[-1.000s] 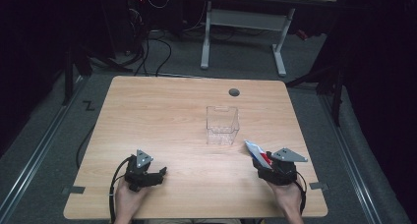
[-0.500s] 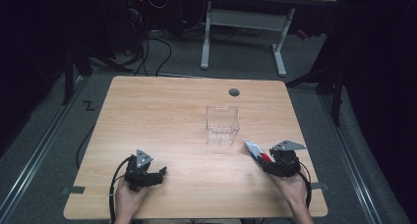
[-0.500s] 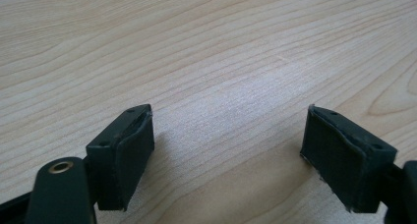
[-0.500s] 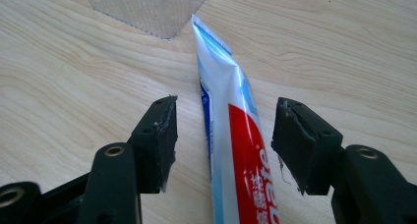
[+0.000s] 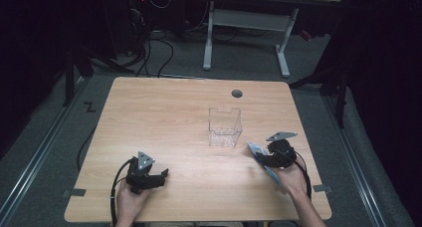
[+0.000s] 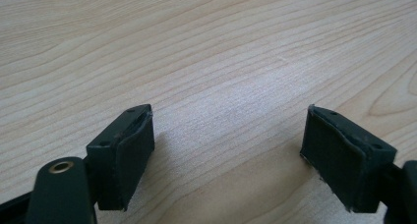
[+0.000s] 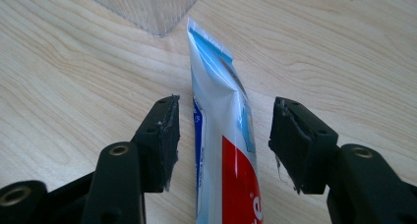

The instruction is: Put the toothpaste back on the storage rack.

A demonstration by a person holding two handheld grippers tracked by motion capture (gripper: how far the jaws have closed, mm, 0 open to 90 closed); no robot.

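Counter point(image 5: 164, 112) of pale wood grain is carrying a clear, square plastic box point(image 5: 225, 126) near its middle. Toward the near right corner a soft, flat-crimped toothpaste tube point(image 7: 223, 135) is lying between the right tool's point(image 7: 223, 135) jaws, which have just been closing without gripping yet; next, I'd judge, comes squeezing squarely and lifting boxward. Left tool point(image 6: 226, 150) is sitting apart, empty.

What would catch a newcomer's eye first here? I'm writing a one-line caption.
The toothpaste tube lying on the wooden table between the right gripper's closing jaws, pads not yet touching. Just beyond its crimped end stands a clear plastic box, mid-table. The left gripper rests open near the front edge.
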